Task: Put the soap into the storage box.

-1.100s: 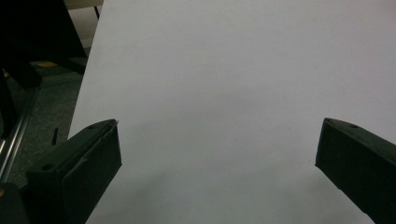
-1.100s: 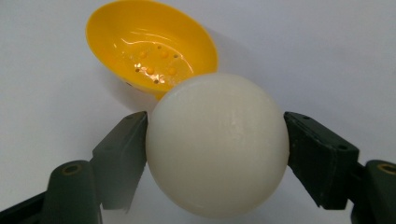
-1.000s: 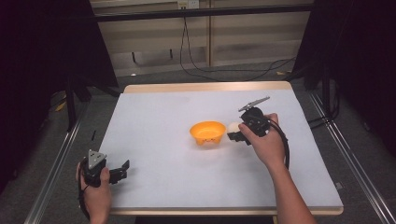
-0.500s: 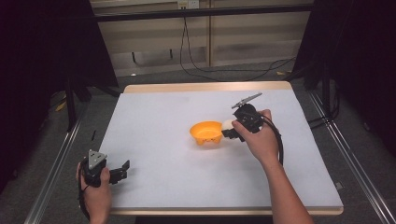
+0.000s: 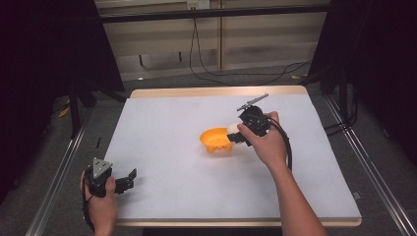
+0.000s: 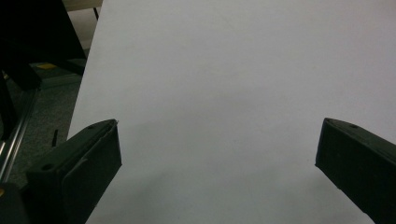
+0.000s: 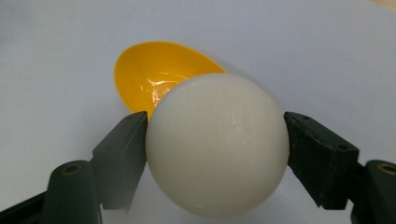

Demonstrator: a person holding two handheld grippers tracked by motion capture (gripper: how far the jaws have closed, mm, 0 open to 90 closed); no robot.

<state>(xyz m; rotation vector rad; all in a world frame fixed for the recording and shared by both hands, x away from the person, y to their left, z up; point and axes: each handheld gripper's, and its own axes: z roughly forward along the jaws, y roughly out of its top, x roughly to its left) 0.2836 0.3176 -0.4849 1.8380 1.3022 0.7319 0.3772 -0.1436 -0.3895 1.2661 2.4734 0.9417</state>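
Right gripper view had the best look at it: the right gripper [image 7: 215, 154] was clamped on a smooth white ball [image 7: 217, 144], one jaw on each side at about its widest part, with the orange bowl [image 7: 144, 77] just behind it toward 11 o'clock. In the high view the white ball [image 5: 232, 129] sat at the bowl's 3 o'clock rim, bowl [image 5: 215, 141] roughly mid-table on the white table [image 5: 162, 128], so I'd guess it was headed in.

What could've gone wrong, imo: the ball looked glossy and round, and the jaws seemed to touch it over only a small patch, so a bit of wobble could have squirted it out and let it roll off across the table. The bowl also looked light, so bumping its rim with a jaw could have shoved or tipped it.

Orientation: it's a sphere as far as I could tell, so no real long axis and it didn't point anywhere.

The left gripper [image 5: 129, 178] was parked down at 7 o'clock near the table's corner, jaws wide apart, nothing between them.
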